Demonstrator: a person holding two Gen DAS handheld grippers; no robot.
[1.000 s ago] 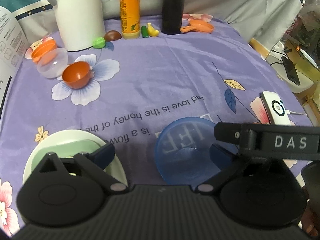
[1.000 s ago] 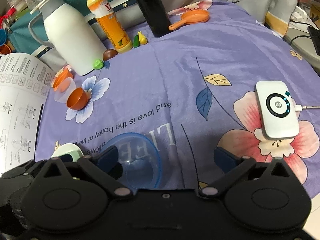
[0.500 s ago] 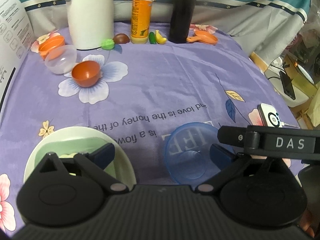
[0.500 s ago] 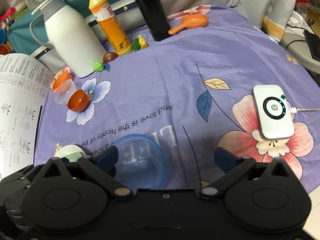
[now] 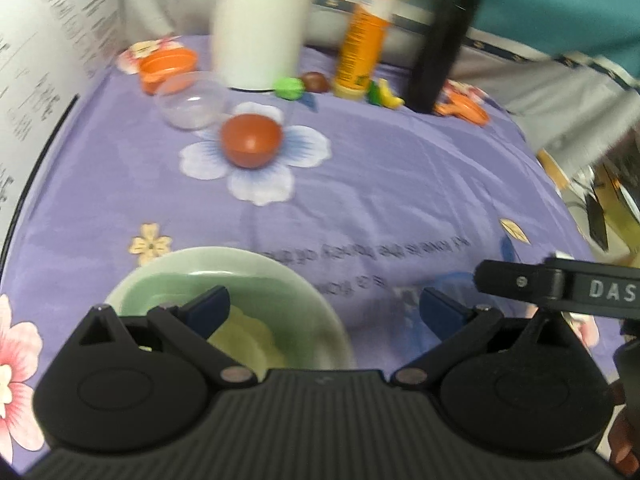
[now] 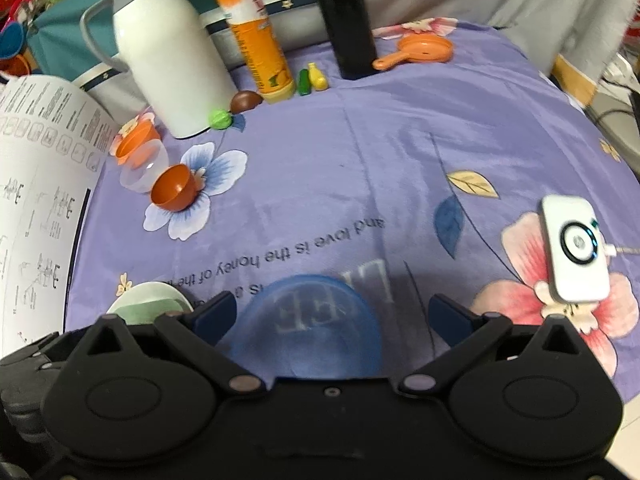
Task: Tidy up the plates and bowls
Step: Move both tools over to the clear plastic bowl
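Blue translucent plastic is seen between the wide-spread fingers of the right gripper [image 6: 332, 312]: a round blue plastic bowl [image 6: 312, 320] that stands on the purple flowered tablecloth [image 6: 380, 152] and appears empty. The jaws are not closed on it. The left gripper [image 5: 324, 312] is also held wide open, with nothing between its fingers, above the right part of a pale green round plate [image 5: 248, 276]. In this plate a pale yellow, flatter piece [image 5: 244, 340] is lying, perhaps a smaller dish; it cannot be told for sure, as the left view is blurred.

Farther back, a small brown-orange plastic bowl [image 6: 174, 192] is tilted on its side, touching a clear plastic bowl [image 6: 146, 172], with an orange cup [image 6: 136, 140] just behind. All three look empty.

A slip is probably the main risk: the blue bowl is thin and smooth, so if it is pinched at the rim it could be squeezed out or tipped. The two grippers are near each other, so a collision may be caused if both are moved inward together.
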